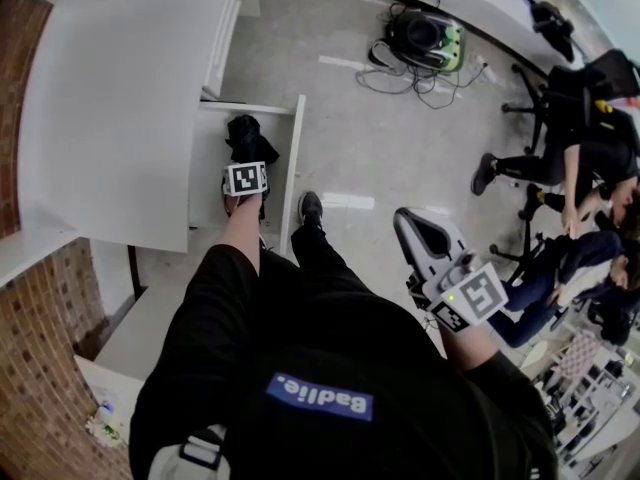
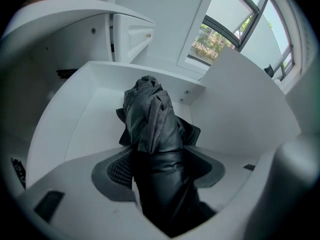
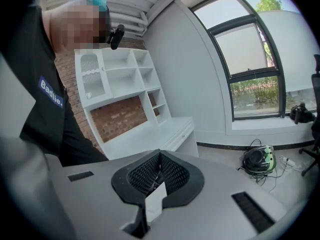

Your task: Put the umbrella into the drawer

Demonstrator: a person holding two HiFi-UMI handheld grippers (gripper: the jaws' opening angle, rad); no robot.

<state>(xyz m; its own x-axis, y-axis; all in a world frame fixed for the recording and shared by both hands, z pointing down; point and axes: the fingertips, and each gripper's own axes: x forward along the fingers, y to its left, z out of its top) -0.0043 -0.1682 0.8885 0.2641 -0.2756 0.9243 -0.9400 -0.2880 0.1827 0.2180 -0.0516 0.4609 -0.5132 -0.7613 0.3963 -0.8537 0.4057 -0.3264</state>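
Note:
A folded black umbrella [image 2: 150, 119] hangs point-down inside the open white drawer [image 2: 80, 129]. My left gripper [image 2: 161, 171] is shut on its upper part, the dark pads [image 2: 116, 170] pressing on both sides of the fabric. In the head view the umbrella [image 1: 246, 138] shows within the drawer [image 1: 289, 163], just beyond the left gripper [image 1: 245, 190] and its marker cube. My right gripper [image 1: 408, 224] is held in the air at the right, away from the drawer. Its jaws are shut with nothing between them, as the right gripper [image 3: 159, 170] view shows.
The drawer sticks out of a white desk [image 1: 120, 98] beside a brick wall [image 1: 40, 388]. My shoe [image 1: 310, 208] stands next to the drawer front. Cables and a headset [image 1: 420, 38] lie on the floor. People sit on office chairs [image 1: 570, 168] at the right.

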